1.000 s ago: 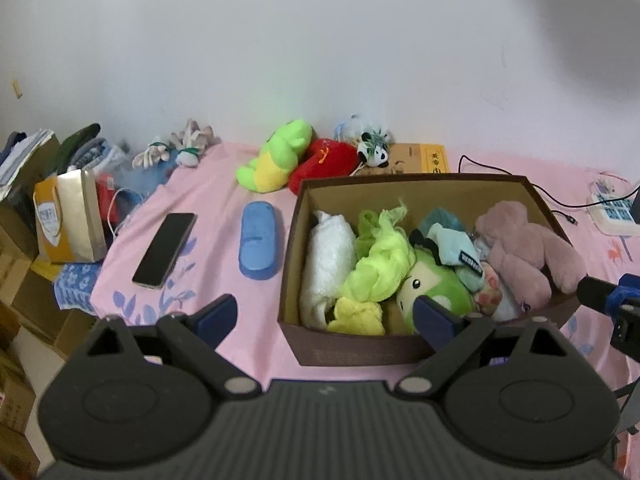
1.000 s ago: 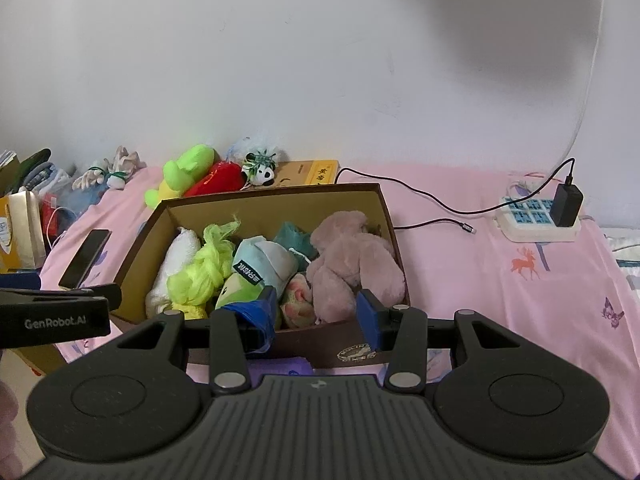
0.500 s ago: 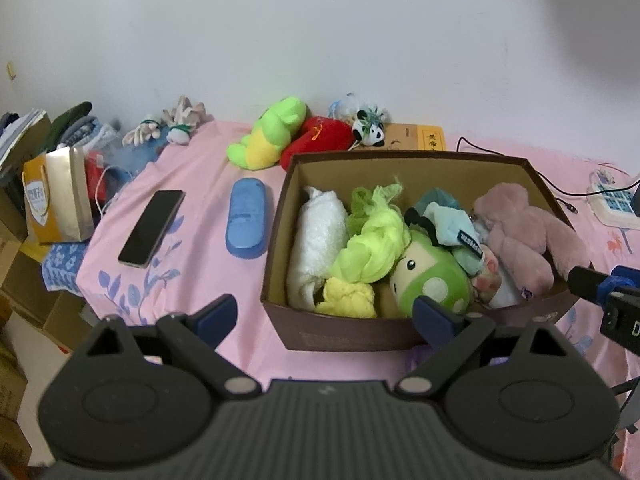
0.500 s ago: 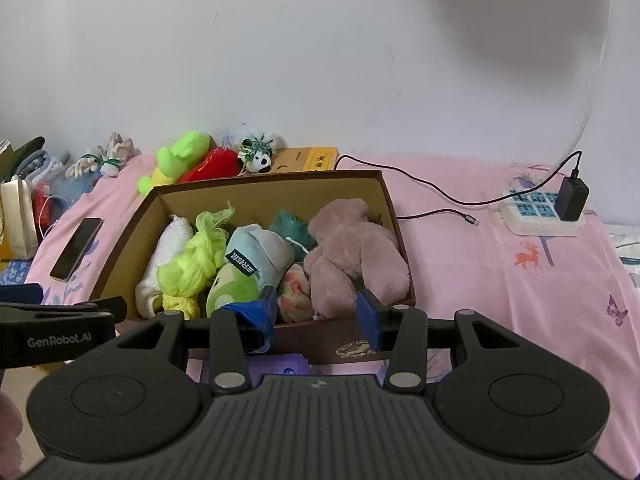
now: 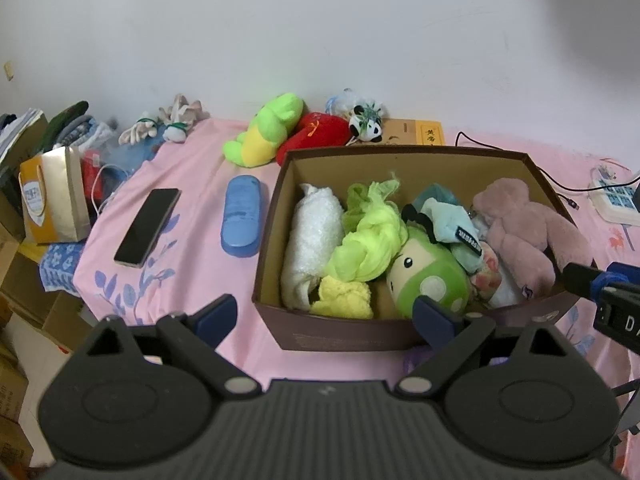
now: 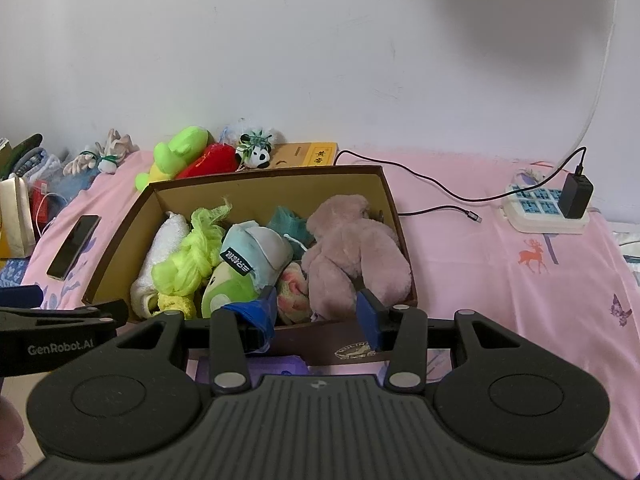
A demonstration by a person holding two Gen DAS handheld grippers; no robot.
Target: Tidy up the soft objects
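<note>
- Soft objects sat in two groups: most packed in the brown cardboard box (image 5: 400,332) on the pink bed (image 6: 500,264), a few loose on the bed beyond the box's far wall.
- Box contents, left to right: rolled white towel (image 5: 312,240), knotted neon-green cloth (image 5: 368,240), yellow cloth (image 5: 344,300), green plush head (image 5: 432,280) under a pale blue cap (image 6: 256,252), pink plush bear (image 6: 352,252).
- Loose: green-yellow plush (image 5: 264,130), red plush (image 5: 316,136), small panda (image 5: 366,124).
- Handling, judged: all light and compressible, unlikely to slip; best pinched at a limb or a thick fold.
- Left claw (image 5: 324,314) was wide open and empty, near the box's front-left corner.
- Right claw (image 6: 316,312) was partly open, empty, at the front rim.
- Phone (image 5: 148,226) and blue case (image 5: 242,220) lay left of the box.
</note>
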